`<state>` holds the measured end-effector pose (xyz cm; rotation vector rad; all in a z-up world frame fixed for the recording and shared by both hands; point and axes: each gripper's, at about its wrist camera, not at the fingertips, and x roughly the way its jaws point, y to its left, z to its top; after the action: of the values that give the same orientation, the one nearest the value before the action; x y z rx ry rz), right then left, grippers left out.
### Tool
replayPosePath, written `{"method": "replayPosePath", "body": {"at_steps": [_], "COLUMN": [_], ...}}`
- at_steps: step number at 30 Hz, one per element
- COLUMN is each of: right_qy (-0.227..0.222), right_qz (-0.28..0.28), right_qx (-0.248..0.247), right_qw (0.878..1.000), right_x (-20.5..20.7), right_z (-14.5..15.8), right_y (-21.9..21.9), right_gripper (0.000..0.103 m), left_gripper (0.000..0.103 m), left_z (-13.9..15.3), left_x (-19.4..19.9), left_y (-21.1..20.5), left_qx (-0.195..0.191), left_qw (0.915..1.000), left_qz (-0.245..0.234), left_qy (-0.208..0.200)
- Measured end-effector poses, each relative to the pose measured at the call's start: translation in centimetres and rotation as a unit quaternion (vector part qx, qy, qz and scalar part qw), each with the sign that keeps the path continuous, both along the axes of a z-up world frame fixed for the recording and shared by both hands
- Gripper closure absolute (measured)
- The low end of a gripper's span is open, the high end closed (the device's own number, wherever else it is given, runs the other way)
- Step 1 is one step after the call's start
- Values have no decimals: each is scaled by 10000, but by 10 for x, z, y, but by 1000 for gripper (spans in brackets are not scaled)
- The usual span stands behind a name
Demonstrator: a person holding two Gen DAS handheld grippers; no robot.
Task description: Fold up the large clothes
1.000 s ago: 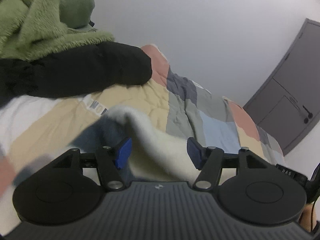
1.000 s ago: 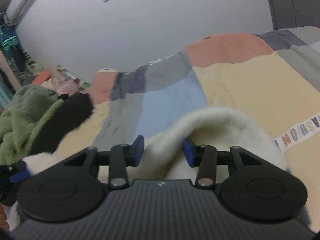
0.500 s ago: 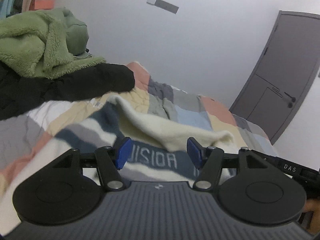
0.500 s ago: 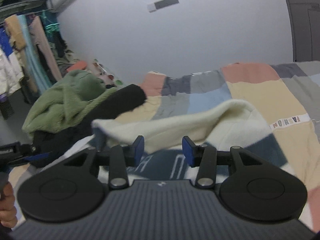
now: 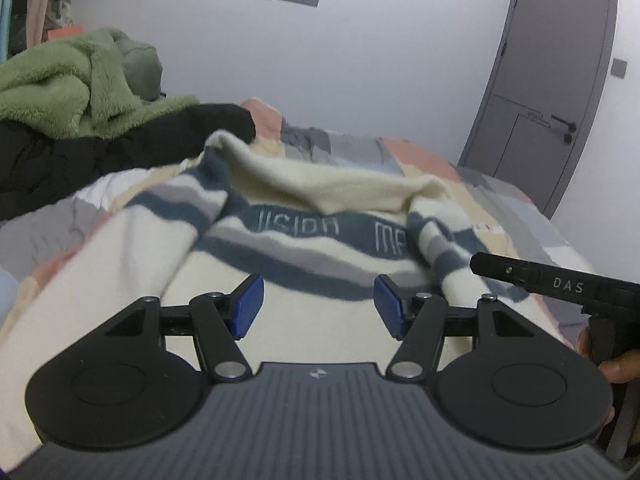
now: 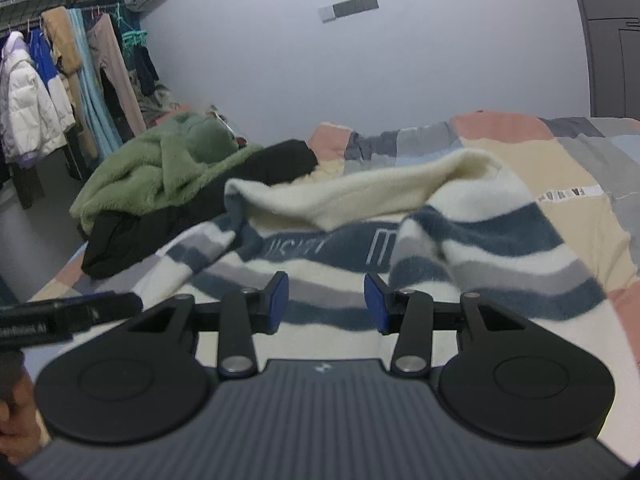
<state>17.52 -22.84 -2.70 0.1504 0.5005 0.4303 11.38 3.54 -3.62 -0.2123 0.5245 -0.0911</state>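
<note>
Cream sweater (image 5: 304, 264), navy and grey stripes (far edge folded over)

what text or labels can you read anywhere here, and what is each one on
"DAS": white letters on the black bar of the right gripper, seen from the left wrist view.
Pale lettering on the dark blue band of the cream striped knit sweater: upside down and blurred, not readable.
White strip label with coloured letters on the pastel patchwork quilt: too blurred to read.
Small logo on each grey gripper body: a symbol, no words.
</note>
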Motion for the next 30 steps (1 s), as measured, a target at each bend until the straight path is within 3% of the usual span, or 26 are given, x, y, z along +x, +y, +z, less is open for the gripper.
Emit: {"method": "replayPosePath", "body": {"at_steps": [10,14,20,23,30], "right_qy": [290,355,537,687,464], "right_qz": [-101,-67,-135,-187,-266], "right_qx": [-31,-204,-33,292,-749], "right_qw": [9995,9991,9985,9970,9958], "right_x": [34,66,133,165,224], "right_z": [-35,-44,-59,-70,-90], "right_y": [20,44,78,90,138], "right_gripper": [57,58,58,58,62], "left_gripper": [36,36,36,36,36], "left_z": [-11,-16,-37,-47,-66], "left_x": [30,41,58,64,82], "left_y": [23,34,51,59,69], "left_qx": [-189,-174,-374,-527,-597], "left_qw": [9995,9994,9979,9968,9955], "left_qz": [34,86,196,172,253], "left_qy": [235,275,485,577,695]}}
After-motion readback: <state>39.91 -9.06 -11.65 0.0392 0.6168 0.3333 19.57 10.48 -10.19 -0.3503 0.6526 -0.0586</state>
